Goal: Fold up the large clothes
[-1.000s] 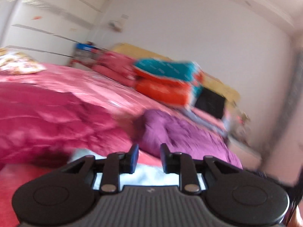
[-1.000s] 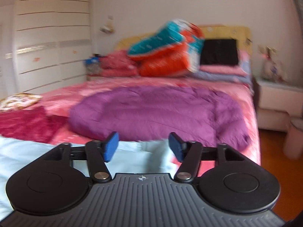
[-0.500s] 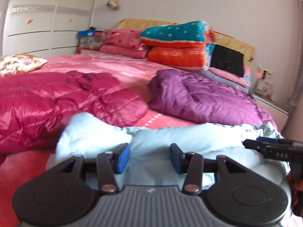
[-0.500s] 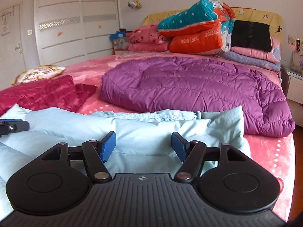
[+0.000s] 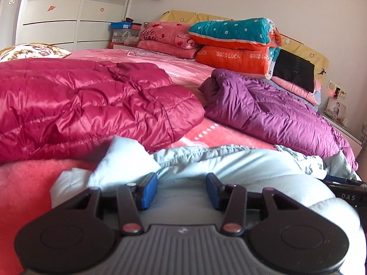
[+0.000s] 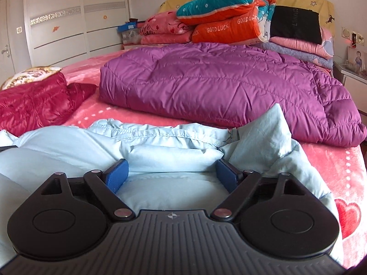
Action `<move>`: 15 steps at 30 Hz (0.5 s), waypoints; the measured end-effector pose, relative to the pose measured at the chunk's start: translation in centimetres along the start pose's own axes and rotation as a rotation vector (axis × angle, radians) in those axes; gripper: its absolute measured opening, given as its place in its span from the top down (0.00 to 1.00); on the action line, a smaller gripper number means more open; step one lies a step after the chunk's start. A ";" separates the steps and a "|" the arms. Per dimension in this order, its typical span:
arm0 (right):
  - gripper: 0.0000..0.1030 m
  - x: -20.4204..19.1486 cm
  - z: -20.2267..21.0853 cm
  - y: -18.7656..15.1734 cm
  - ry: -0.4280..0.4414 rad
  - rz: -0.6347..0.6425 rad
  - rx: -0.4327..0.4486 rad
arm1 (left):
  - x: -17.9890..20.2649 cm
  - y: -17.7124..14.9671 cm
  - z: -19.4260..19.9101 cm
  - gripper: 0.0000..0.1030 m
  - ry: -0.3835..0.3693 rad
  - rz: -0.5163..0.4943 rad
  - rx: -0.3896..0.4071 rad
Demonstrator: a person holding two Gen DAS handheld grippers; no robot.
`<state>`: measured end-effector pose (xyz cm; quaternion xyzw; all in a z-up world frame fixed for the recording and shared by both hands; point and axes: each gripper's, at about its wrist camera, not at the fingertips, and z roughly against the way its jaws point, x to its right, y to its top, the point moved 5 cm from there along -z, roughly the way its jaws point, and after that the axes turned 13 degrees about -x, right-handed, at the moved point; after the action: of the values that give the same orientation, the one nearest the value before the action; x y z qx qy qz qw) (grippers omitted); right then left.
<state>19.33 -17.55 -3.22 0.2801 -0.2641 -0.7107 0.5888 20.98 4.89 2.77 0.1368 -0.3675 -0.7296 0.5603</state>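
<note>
Left wrist view: the left gripper [image 5: 181, 189] hangs low over a pale blue padded jacket [image 5: 240, 167] that lies along the near edge of the bed [image 5: 206, 130]; its blue pads [image 5: 149, 191] stand a moderate way apart with only jacket cloth beneath them and nothing pinched, after opening within the last moment. A white corner of the jacket sticks up just left of the pads. Beyond it a crimson down coat [image 5: 87, 105] spreads over the left side of the bed and a purple down coat [image 5: 270, 112] over the right side, the two nearly touching in the middle. At the head of the bed a teal and orange quilt [image 5: 234, 43] is stacked beside pink folded blankets [image 5: 167, 39], and a floral cushion [image 5: 32, 50] sits at the far left edge. Part of the other tool shows at the right border. Right wrist view: the right gripper [image 6: 172, 176] has its jaws spread wide, having just opened further, with a puffy fold of the same pale blue padded jacket [image 6: 160, 144] lying between the pads [image 6: 117, 176] but not squeezed. The jacket's collar edge runs across just ahead, and a loose flap rises toward the right. The purple down coat [image 6: 218, 84] lies flat across the middle of the bed [image 6: 332, 160], the crimson down coat [image 6: 34, 100] at the left edge, and a white wardrobe [image 6: 75, 23] stands behind.
</note>
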 end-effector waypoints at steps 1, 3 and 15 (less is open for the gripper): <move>0.00 -0.1 -0.3 0.0 -0.003 0.003 -0.002 | 0.0 -0.1 -0.2 0.54 0.001 -0.002 0.002; 0.00 -0.3 -0.7 -0.4 -0.010 0.014 -0.003 | 0.1 -0.3 -0.5 0.54 0.004 -0.006 0.004; 0.00 -1.1 -1.7 -0.9 -0.031 0.051 0.000 | 1.0 -1.3 -1.7 0.54 0.072 -0.075 0.028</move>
<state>20.02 -16.40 -4.96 0.2622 -0.2806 -0.6996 0.6026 20.81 3.45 0.91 0.1844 -0.3518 -0.7396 0.5434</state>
